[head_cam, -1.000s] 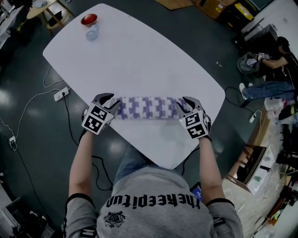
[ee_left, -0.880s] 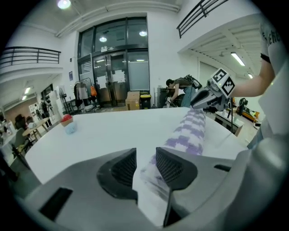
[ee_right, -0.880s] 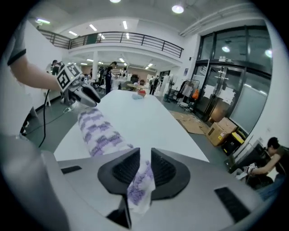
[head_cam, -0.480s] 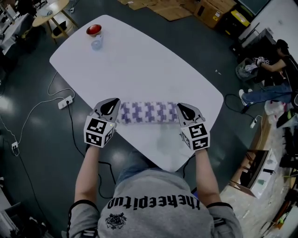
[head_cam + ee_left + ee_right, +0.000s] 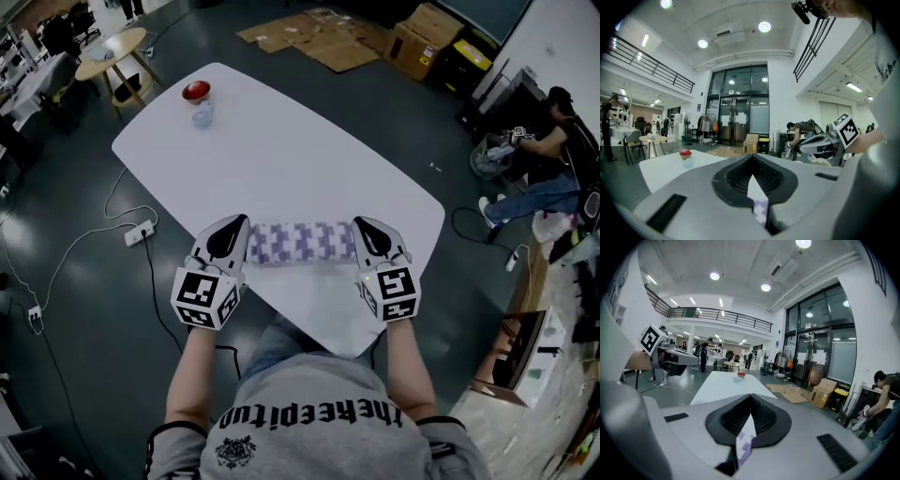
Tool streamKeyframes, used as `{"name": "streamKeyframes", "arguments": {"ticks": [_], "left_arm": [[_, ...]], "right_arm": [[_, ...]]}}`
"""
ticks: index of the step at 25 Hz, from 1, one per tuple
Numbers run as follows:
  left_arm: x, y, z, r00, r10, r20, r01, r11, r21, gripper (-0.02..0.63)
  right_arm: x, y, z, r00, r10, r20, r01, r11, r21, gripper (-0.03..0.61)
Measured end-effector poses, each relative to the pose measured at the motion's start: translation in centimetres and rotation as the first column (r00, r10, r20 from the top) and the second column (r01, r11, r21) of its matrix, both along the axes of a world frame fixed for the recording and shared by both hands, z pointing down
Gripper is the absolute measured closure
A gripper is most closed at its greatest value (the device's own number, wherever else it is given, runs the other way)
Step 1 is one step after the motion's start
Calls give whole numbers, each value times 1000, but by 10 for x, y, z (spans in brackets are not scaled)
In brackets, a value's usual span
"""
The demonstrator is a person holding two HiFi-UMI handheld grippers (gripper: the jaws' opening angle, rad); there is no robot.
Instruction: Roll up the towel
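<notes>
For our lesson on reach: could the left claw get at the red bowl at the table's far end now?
Probably not. The left claw is shut on one end of the towel, the right claw on the other, and the red bowl sits far across the table.

A second ago the jaws of the left gripper [image 5: 231, 240] and right gripper [image 5: 367, 238] stood apart at the ends of the rolled towel [image 5: 302, 243]; now each pair is clamped on its cloth. Both grippers have risen and tipped nearer level, lifting the towel above the table [image 5: 281, 159].
</notes>
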State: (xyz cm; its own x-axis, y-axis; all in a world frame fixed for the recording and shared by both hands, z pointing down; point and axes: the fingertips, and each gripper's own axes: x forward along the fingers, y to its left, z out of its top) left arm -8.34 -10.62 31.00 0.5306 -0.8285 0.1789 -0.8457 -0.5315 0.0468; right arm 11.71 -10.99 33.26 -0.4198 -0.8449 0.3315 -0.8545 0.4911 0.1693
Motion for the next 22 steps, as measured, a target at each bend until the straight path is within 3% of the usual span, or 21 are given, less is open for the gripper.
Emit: {"name": "streamKeyframes", "arguments": {"ticks": [9, 13, 22], "left_arm": [[-3, 37, -58, 998, -26, -51, 32, 991, 128, 609], [-1, 51, -85, 998, -54, -29, 59, 977, 203, 609], [1, 74, -117, 996, -81, -46, 91, 955, 283, 609]], "right_arm": [[1, 32, -47, 999, 40, 24, -42, 991, 123, 577], [10, 45, -74, 997, 61, 56, -70, 983, 172, 577], [21, 77, -121, 993, 77, 90, -98, 957, 273, 577]]}}
